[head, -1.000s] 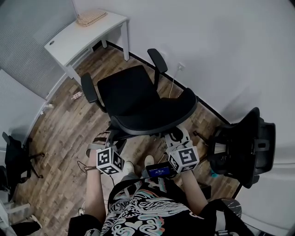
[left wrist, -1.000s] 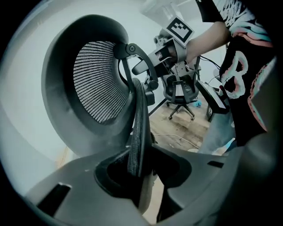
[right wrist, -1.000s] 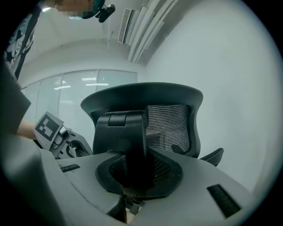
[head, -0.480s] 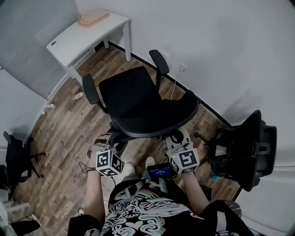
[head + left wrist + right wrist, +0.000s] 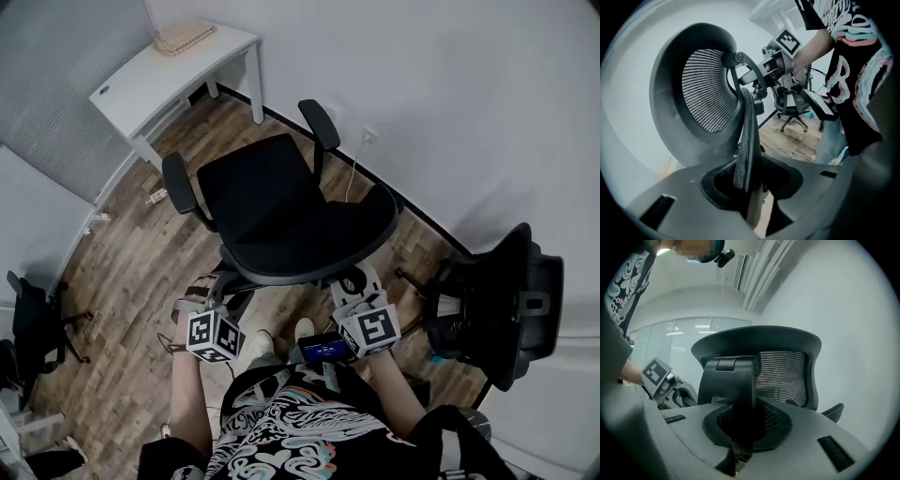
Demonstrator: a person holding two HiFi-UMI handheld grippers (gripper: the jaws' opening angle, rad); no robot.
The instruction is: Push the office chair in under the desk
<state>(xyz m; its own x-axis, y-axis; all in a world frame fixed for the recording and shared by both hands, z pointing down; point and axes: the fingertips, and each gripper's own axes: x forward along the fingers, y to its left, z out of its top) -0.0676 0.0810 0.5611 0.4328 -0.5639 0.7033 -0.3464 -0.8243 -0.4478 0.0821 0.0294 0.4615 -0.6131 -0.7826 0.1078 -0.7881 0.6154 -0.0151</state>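
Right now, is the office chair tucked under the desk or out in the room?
Out. The office chair stands on the wooden floor, clearly apart from the white desk, with bare boards between them.

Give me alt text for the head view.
From above, a person grips the backrest of an office chair with the left gripper and the right gripper, whose jaws have just been closing on it. A white desk stands beyond the chair.
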